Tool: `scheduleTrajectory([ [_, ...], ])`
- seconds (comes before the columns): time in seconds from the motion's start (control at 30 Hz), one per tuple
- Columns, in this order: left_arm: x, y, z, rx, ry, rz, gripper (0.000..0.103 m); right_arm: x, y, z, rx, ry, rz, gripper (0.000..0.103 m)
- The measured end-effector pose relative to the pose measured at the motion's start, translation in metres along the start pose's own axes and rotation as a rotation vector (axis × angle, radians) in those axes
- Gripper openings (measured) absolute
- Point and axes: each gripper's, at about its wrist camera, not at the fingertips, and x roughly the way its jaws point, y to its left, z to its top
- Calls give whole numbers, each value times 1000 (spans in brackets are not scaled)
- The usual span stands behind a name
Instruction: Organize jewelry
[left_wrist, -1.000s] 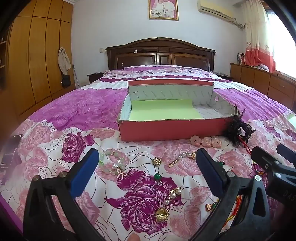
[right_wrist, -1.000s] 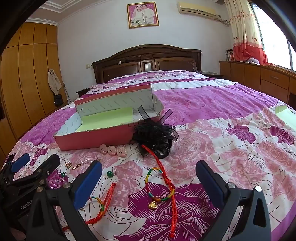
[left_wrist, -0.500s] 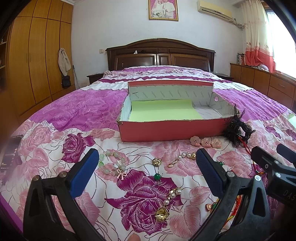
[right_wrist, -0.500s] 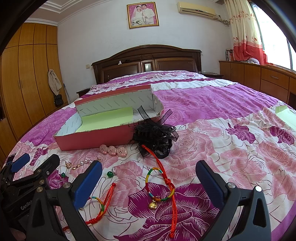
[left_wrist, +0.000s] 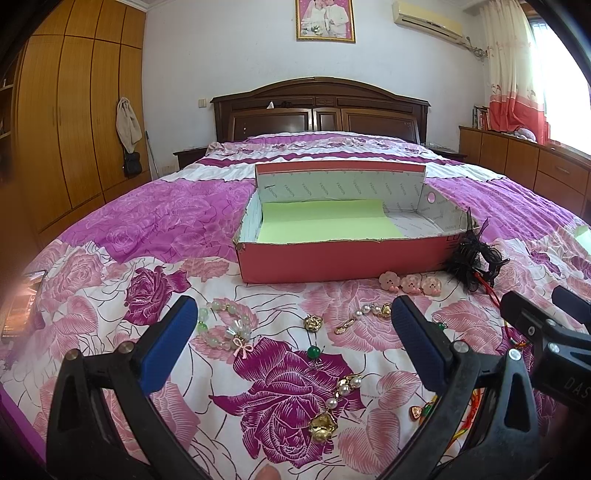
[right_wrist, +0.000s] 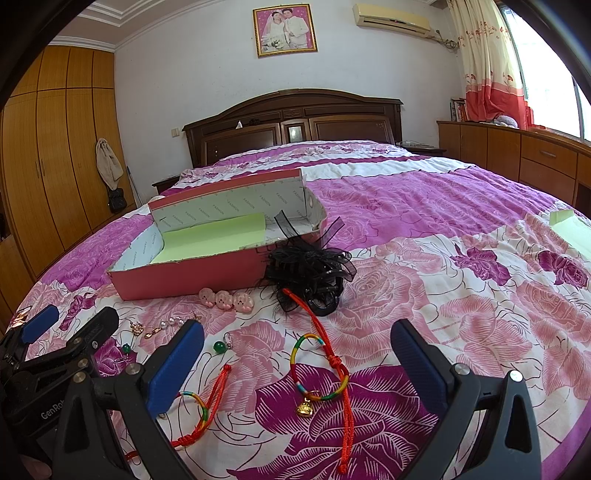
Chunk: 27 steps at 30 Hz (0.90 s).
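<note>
An open red box (left_wrist: 343, 258) with a green paper lining lies on the flowered bedspread; it also shows in the right wrist view (right_wrist: 192, 273). Before it lie a jade bead bracelet (left_wrist: 225, 328), a pearl and gold piece (left_wrist: 334, 402), a green bead pendant (left_wrist: 314, 351), three pink clips (left_wrist: 410, 283) and a black lace hair clip (right_wrist: 314, 273). A rainbow cord bracelet with a gold charm (right_wrist: 319, 373) and a red cord (right_wrist: 207, 410) lie nearer. My left gripper (left_wrist: 291, 343) is open and empty above the pearl piece. My right gripper (right_wrist: 295, 362) is open and empty above the rainbow bracelet.
A phone (left_wrist: 22, 306) lies at the bed's left edge. A green paper sheet (right_wrist: 572, 229) lies at the far right. A wooden wardrobe (left_wrist: 66, 129) stands left, the headboard (left_wrist: 317, 107) behind, low cabinets (right_wrist: 517, 158) right.
</note>
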Motion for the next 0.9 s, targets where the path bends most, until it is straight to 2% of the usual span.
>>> scheduleTrajectory([
  [0.9,1,1,1,3,-3,1,98,-1,0,0,1,-1,0,103],
])
